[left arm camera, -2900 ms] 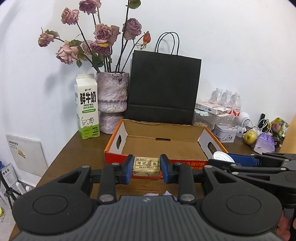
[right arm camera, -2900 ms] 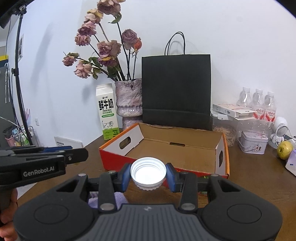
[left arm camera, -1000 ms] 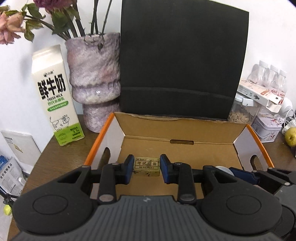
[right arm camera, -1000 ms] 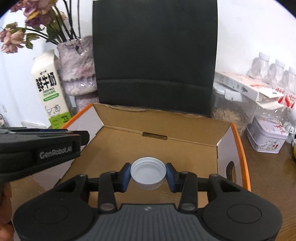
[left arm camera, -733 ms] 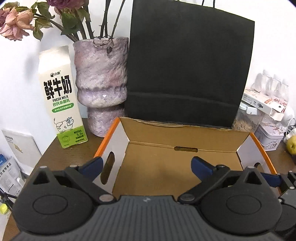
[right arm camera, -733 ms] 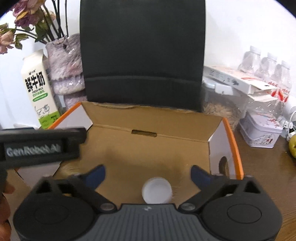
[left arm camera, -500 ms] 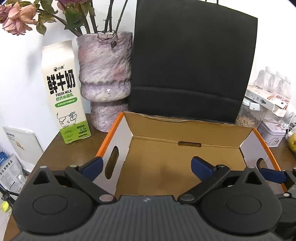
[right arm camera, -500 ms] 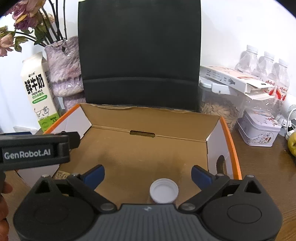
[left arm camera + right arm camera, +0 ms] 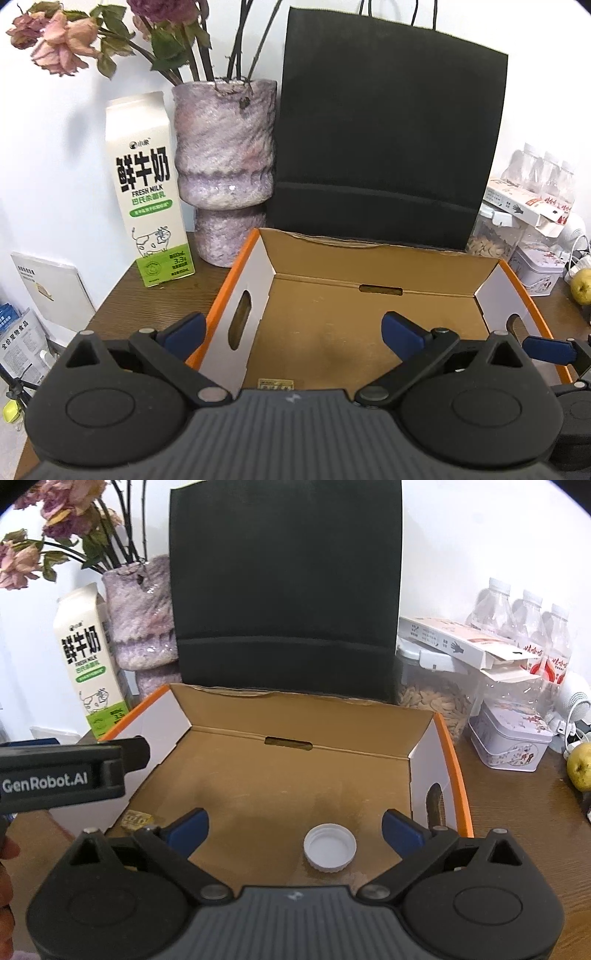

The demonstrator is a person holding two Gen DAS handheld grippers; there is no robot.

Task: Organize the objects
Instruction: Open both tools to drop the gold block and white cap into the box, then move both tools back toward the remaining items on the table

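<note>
Moved: both my grippers have just been opening; a second back left pinched the eraser, right pinched the cap, now both lie loose in the box.
Box [image 9: 439, 734]: orange rim, open top, brown floor mostly bare between the two items; black paper bag [image 9: 284, 590] stands against its far wall.
Milk carton [image 9: 147, 192]: left of box, reads "FRESH MILK".
Left gripper [image 9: 291, 328]: spread wide, nothing between jaws; body reads "GenRobot.AI" in the right view.
Right gripper [image 9: 295, 827]: spread wide, over the box floor.
Cap [image 9: 330, 847]: white, open side up, near front right.
Eraser [image 9: 137, 818]: front left corner, print unreadable.
</note>
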